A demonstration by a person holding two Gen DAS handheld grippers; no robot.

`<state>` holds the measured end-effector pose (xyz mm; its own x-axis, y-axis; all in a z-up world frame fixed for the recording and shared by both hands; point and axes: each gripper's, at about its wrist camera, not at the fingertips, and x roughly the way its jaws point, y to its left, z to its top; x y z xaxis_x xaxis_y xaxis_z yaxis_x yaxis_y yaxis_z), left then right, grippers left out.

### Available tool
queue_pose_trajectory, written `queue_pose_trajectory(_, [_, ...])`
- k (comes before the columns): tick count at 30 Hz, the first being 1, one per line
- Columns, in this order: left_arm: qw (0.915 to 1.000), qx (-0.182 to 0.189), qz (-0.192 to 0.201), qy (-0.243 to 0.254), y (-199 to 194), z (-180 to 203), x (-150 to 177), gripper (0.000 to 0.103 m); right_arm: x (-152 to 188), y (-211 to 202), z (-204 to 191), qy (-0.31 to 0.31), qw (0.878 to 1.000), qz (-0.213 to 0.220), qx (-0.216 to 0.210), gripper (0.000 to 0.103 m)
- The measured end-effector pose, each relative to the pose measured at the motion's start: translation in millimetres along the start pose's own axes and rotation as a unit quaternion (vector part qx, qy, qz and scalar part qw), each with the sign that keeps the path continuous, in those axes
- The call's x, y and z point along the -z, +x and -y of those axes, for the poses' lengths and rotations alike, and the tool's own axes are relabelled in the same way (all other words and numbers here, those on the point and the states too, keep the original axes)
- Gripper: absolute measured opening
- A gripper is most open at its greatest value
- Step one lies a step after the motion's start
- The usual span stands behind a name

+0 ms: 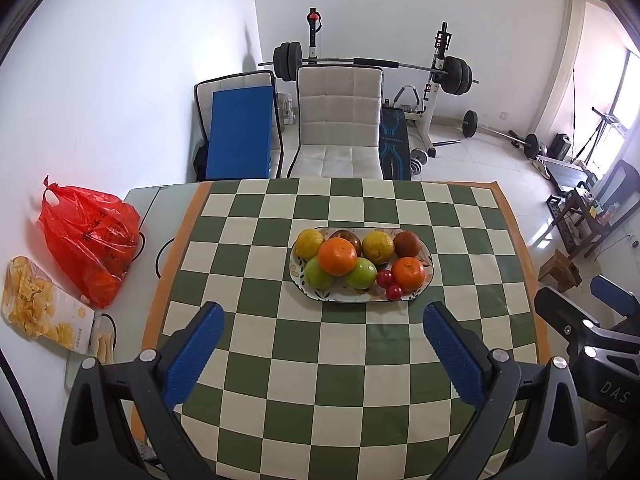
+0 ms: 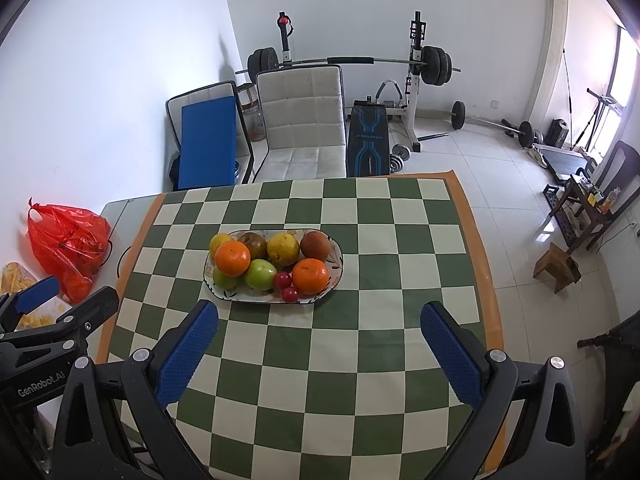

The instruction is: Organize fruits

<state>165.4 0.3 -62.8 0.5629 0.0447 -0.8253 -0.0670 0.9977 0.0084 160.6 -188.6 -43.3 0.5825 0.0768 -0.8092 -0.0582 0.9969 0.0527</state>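
Note:
An oval patterned plate (image 1: 429, 264) (image 2: 337, 258) sits mid-table on the green and cream checked cloth. It holds two oranges (image 1: 337, 256) (image 2: 310, 276), two green apples (image 1: 361, 274) (image 2: 260, 274), yellow citrus (image 1: 377, 246) (image 2: 283, 249), dark red fruits (image 1: 408, 244) (image 2: 315, 245) and two small red ones (image 1: 385, 278) (image 2: 289, 294). My left gripper (image 1: 324, 322) hangs open above the cloth, short of the plate, holding nothing. My right gripper (image 2: 320, 320) is open too, with the plate ahead and to its left. The left gripper's body (image 2: 52, 320) shows at the right wrist view's left edge.
A red plastic bag (image 1: 86, 240) (image 2: 66, 240) with fruit inside and a snack packet (image 1: 40, 304) lie on the bare table left of the cloth. Behind the table stand a white chair (image 1: 338, 120), a blue board (image 1: 240, 132) and a weight bench with barbell (image 1: 400, 64).

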Motion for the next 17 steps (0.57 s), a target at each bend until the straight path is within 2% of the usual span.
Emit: queue_pose_trajectory(17, [0.9999, 0.004, 0.010, 0.004, -8.1, 6.7, -0.9, 0.102, 0.8, -2.0, 0.2, 0.001, 1.000, 0.001, 0.001, 0.103])
